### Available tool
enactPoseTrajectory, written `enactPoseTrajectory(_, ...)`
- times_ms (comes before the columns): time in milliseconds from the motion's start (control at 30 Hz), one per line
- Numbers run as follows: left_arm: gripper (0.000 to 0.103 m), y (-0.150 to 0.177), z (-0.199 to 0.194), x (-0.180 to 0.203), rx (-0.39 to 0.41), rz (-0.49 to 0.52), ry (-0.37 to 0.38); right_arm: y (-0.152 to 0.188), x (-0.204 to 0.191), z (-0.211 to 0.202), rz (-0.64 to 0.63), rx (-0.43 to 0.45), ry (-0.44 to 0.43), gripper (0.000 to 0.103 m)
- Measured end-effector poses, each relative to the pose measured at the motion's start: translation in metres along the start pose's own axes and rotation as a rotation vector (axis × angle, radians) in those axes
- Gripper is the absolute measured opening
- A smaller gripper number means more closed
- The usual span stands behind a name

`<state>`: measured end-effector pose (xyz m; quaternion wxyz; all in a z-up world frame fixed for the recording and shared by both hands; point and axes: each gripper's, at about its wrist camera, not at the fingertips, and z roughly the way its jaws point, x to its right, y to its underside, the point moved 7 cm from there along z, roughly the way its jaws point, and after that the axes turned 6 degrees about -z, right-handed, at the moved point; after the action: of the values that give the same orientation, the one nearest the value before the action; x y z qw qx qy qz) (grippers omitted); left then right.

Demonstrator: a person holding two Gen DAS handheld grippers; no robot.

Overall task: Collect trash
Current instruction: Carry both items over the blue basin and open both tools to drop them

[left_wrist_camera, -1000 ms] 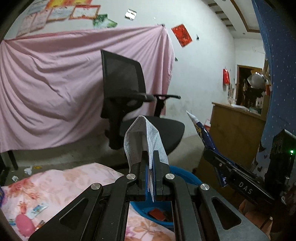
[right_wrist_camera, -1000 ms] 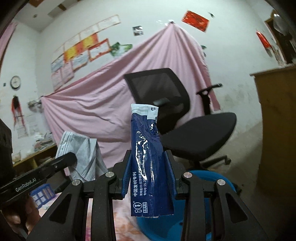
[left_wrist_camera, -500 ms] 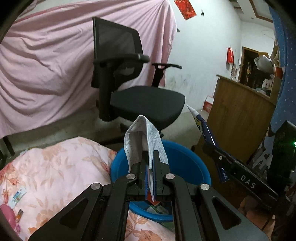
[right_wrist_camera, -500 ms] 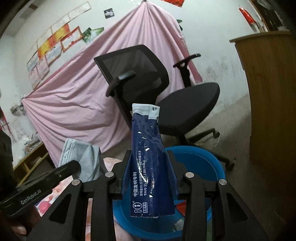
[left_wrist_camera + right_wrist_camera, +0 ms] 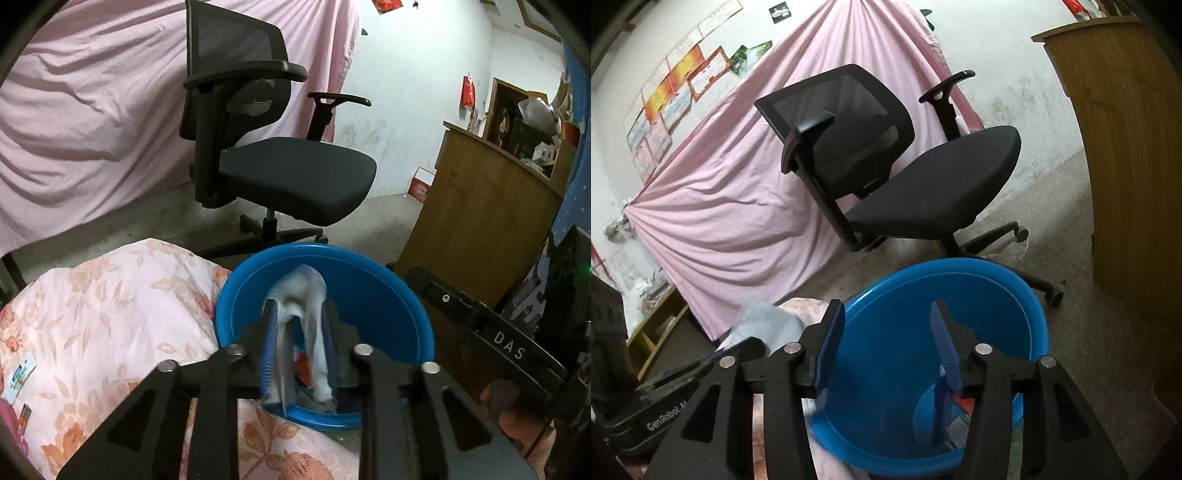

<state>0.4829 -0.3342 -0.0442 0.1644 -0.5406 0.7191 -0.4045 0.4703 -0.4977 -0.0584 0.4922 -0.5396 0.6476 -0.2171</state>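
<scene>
A blue plastic basin (image 5: 373,284) stands beside the bed and shows in both views (image 5: 979,280), with trash at its bottom. My left gripper (image 5: 299,314) is open over the basin; a white face mask (image 5: 299,295) hangs loose and blurred between its parted fingers. My right gripper (image 5: 886,314) is open above the basin. The dark blue wrapper (image 5: 940,410) is below its right finger, inside the basin. The mask also shows in the right wrist view (image 5: 764,321), above the left gripper body (image 5: 665,398).
A black office chair (image 5: 273,140) stands just behind the basin. A wooden cabinet (image 5: 487,214) is to the right. A pink floral quilt (image 5: 110,317) with small wrappers (image 5: 22,373) lies at left. A pink sheet (image 5: 720,192) hangs behind.
Both grippers tilted down over the basin and opened. The blue wrapper dropped from the right gripper into the basin. The mask came loose between the left fingers.
</scene>
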Motion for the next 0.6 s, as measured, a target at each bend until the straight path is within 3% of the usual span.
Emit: enactPoseTrajectory(600, 0.028, -0.01, -0.038, -0.023, 0.08, -0.037, -0.068, -0.011, -0.011, -0.009, -0.021, 0.048, 0.013, 0.053)
